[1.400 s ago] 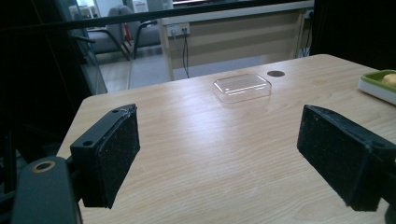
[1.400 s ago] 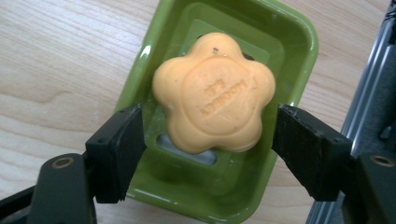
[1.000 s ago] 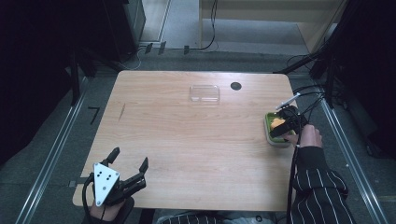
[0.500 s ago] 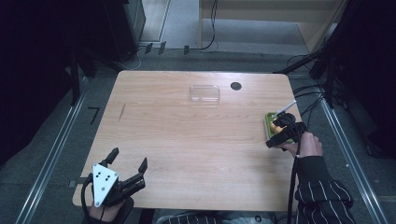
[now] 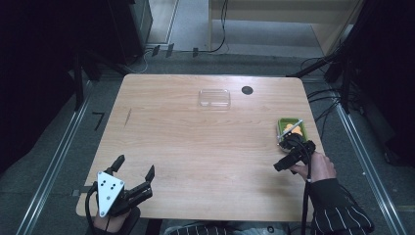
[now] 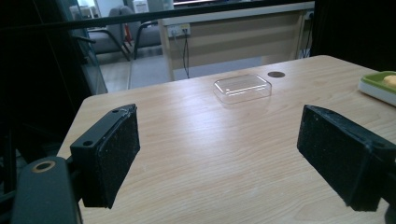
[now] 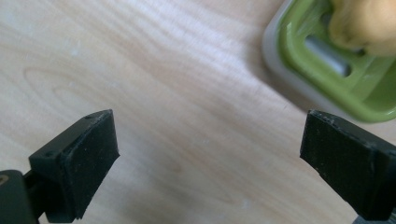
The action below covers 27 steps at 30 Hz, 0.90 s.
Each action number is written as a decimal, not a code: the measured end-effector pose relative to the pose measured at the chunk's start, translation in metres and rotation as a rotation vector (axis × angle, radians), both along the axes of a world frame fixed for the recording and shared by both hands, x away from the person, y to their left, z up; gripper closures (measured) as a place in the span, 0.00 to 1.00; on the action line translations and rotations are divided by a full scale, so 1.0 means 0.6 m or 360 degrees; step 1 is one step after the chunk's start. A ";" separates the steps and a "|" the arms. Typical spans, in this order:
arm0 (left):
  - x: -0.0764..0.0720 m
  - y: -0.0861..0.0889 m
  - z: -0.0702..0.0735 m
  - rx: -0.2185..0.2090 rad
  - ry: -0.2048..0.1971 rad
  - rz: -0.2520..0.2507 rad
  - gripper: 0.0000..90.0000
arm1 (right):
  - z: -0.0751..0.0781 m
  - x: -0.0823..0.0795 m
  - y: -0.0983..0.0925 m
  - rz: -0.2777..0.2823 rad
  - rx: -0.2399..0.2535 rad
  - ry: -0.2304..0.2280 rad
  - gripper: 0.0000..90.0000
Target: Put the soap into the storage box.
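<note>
A green soap dish holding a yellow lump sits at the table's right edge. My right gripper hovers just in front of it, tilted down at the bare wood. In the right gripper view the gripper is open with nothing between its pads, and the dish and the yellow lump lie at the upper right. My left gripper rests open at the near left corner. In the left gripper view its jaws stand wide apart and empty.
A clear plastic box lies at the far middle of the table, with a small black disc to its right. The left gripper view shows the box, the disc and the dish.
My right gripper has drawn back from over the green dish toward the near side and now hangs over bare wood. The left gripper has stayed still.
</note>
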<state>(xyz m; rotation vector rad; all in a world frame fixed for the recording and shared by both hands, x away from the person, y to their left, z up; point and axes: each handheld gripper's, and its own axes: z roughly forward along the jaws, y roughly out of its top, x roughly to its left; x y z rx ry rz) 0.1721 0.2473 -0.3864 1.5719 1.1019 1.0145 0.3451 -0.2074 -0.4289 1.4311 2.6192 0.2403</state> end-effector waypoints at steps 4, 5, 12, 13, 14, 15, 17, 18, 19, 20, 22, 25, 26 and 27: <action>0.000 0.000 0.000 0.0001 0.0000 0.0002 0.15 | -0.009 -0.018 0.001 0.0031 -0.0007 0.0019 0.05; 0.000 0.000 0.000 -0.0002 0.0002 0.0000 0.15 | -0.010 -0.023 0.002 0.0030 -0.0006 0.0027 0.05; 0.000 0.000 0.000 -0.0002 0.0002 0.0000 0.15 | -0.022 -0.053 0.005 0.0050 -0.0005 0.0036 0.05; 0.000 0.000 0.000 -0.0001 0.0002 0.0001 0.15 | -0.025 -0.057 0.006 0.0059 -0.0010 0.0043 0.05; 0.000 0.000 0.000 -0.0002 0.0002 0.0000 0.15 | -0.027 -0.061 0.006 0.0056 -0.0012 0.0048 0.05; 0.000 0.000 0.000 -0.0002 0.0002 0.0000 0.15 | -0.028 -0.066 0.006 0.0057 -0.0011 0.0050 0.05; 0.000 0.000 0.000 -0.0001 0.0002 0.0000 0.15 | -0.031 -0.074 0.004 0.0061 0.0002 0.0047 0.05; 0.000 0.000 0.000 0.0000 0.0005 -0.0001 0.15 | -0.033 -0.079 0.003 0.0058 0.0003 0.0043 0.05; 0.000 0.000 0.000 -0.0001 0.0004 -0.0001 0.15 | -0.035 -0.083 0.003 0.0055 0.0007 0.0045 0.05; 0.000 0.000 0.000 -0.0001 0.0004 -0.0001 0.15 | -0.036 -0.088 0.003 0.0057 0.0007 0.0040 0.05; 0.000 0.000 0.000 -0.0001 0.0003 0.0000 0.15 | -0.037 -0.098 0.001 0.0055 0.0017 0.0022 0.05; 0.000 0.000 0.000 -0.0002 0.0004 0.0001 0.15 | -0.041 -0.110 -0.001 0.0048 0.0019 0.0026 0.05; 0.000 0.000 0.000 -0.0003 0.0005 -0.0001 0.15 | -0.044 -0.114 -0.002 0.0056 0.0014 0.0027 0.05; 0.001 -0.001 0.000 -0.0004 0.0004 -0.0001 0.15 | -0.048 -0.117 -0.003 0.0053 0.0019 0.0050 0.05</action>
